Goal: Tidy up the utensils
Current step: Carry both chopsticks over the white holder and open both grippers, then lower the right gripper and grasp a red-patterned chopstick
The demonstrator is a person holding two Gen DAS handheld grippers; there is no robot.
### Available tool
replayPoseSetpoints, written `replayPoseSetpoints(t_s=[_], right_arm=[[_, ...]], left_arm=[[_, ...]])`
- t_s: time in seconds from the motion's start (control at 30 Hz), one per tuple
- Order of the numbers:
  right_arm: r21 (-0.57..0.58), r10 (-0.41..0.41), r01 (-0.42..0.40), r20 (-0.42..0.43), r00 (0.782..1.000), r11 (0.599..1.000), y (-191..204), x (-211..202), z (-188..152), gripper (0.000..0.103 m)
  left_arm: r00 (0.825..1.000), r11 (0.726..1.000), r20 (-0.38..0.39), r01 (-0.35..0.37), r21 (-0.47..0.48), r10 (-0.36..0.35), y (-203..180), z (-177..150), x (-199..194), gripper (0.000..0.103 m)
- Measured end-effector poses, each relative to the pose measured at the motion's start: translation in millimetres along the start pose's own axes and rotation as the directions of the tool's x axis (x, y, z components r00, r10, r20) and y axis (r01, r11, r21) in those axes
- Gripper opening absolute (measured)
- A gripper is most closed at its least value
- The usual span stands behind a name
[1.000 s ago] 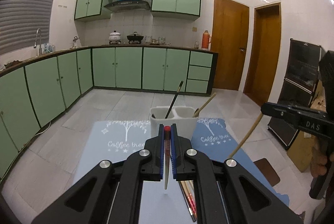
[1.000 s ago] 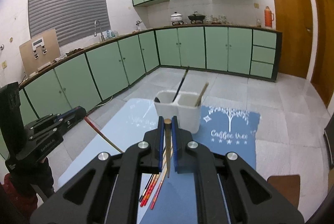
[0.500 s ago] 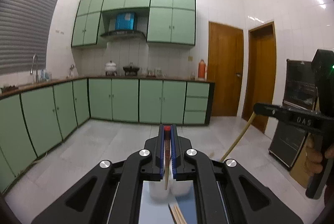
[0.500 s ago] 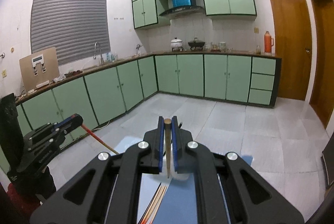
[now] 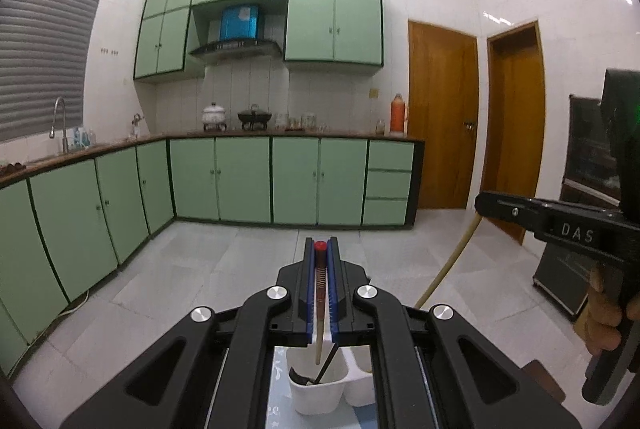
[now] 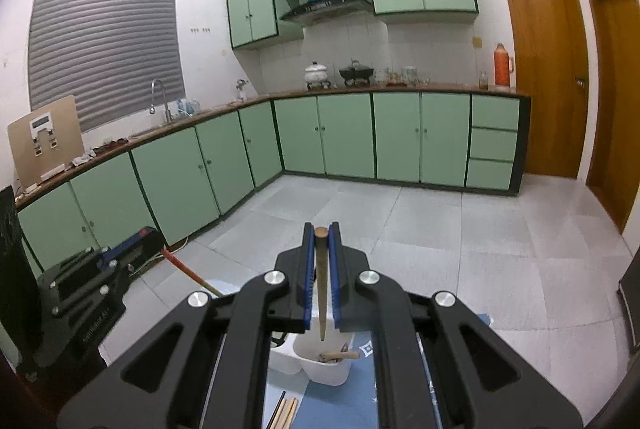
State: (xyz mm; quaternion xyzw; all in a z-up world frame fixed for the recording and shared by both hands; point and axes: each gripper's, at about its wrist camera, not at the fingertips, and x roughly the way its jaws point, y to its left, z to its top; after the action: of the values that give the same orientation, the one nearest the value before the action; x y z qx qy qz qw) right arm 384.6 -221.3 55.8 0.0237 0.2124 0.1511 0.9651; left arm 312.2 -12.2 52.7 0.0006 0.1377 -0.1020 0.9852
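Left gripper (image 5: 321, 257) clenched on a red-tipped chopstick (image 5: 319, 293); right gripper (image 6: 321, 241) clenched on a plain wooden chopstick (image 6: 321, 285). Both hang tip-down over the white two-compartment holder (image 5: 316, 395) on the counter (image 6: 360, 405). Open floor (image 6: 440, 229) beyond.

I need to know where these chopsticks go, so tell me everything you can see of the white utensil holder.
The white utensil holder looks like glossy plastic, with two side-by-side compartments, standing upright on the blue mat. One compartment holds a dark-handled utensil, the other wooden-handled ones. Both grippers' chopsticks hang above it, not touching.
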Motion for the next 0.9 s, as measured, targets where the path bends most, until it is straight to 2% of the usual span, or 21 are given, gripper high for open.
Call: replayPoseSetpoints(t_s=[0.17,0.23,0.3,0.43,0.5,0.57,0.6,0.67,0.7,0.77,0.87,0.9], right_arm=[[0.011,0.007,-0.006,-0.077,0.997,1.0,-5,30,-16,0.009],[0.001,0.004,-0.004,-0.082,0.997,1.0,-4,29,-21,0.011],[-0.005,-0.002,0.001,-0.074,0.997,1.0,-4,24,-25,0.014],[0.012,-0.013,0.013,-0.046,0.999,1.0,-9,7,-30,0.022],[0.019,-0.023,0.023,-0.022,1.0,1.0,-11,-7,-33,0.029],[0.026,-0.036,0.036,0.005,0.999,0.999,-13,-24,-38,0.043],[0.029,-0.04,0.039,0.016,0.999,0.999,-14,-31,-42,0.046],[0.045,-0.05,0.048,0.045,0.998,0.998,-15,-52,-54,0.061],[0.056,-0.053,0.05,0.057,0.997,0.997,-17,-60,-60,0.065],[0.071,-0.058,0.053,0.072,0.996,0.996,-17,-76,-74,0.075],[0.082,-0.076,0.068,0.089,0.993,0.994,-14,-99,-103,0.087],[0.088,-0.08,0.072,0.089,0.993,0.993,-12,-106,-114,0.088]], left_arm=[[0.997,1.0,-0.08,0.005,-0.025,-0.007,6,-20,33,0.006],[0.994,0.999,-0.109,0.006,-0.032,-0.01,8,-24,38,0.006],[0.995,0.999,-0.099,0.009,-0.035,-0.013,10,-26,34,0.007],[0.997,1.0,-0.079,0.005,-0.03,-0.007,14,-22,20,0.017],[0.998,1.0,-0.067,-0.003,-0.029,0.001,16,-19,9,0.025],[0.999,1.0,-0.049,-0.012,-0.028,0.01,17,-19,-5,0.041],[0.999,1.0,-0.036,-0.013,-0.025,0.012,17,-20,-15,0.043],[1.0,1.0,-0.023,-0.018,-0.018,0.018,17,-26,-34,0.052],[1.0,1.0,-0.02,-0.021,-0.019,0.021,17,-30,-41,0.054],[0.999,0.999,-0.015,-0.029,-0.034,0.028,18,-42,-59,0.064],[0.999,0.998,-0.022,-0.031,-0.056,0.03,19,-59,-78,0.073],[0.999,0.998,-0.032,-0.032,-0.062,0.03,20,-67,-84,0.074]])
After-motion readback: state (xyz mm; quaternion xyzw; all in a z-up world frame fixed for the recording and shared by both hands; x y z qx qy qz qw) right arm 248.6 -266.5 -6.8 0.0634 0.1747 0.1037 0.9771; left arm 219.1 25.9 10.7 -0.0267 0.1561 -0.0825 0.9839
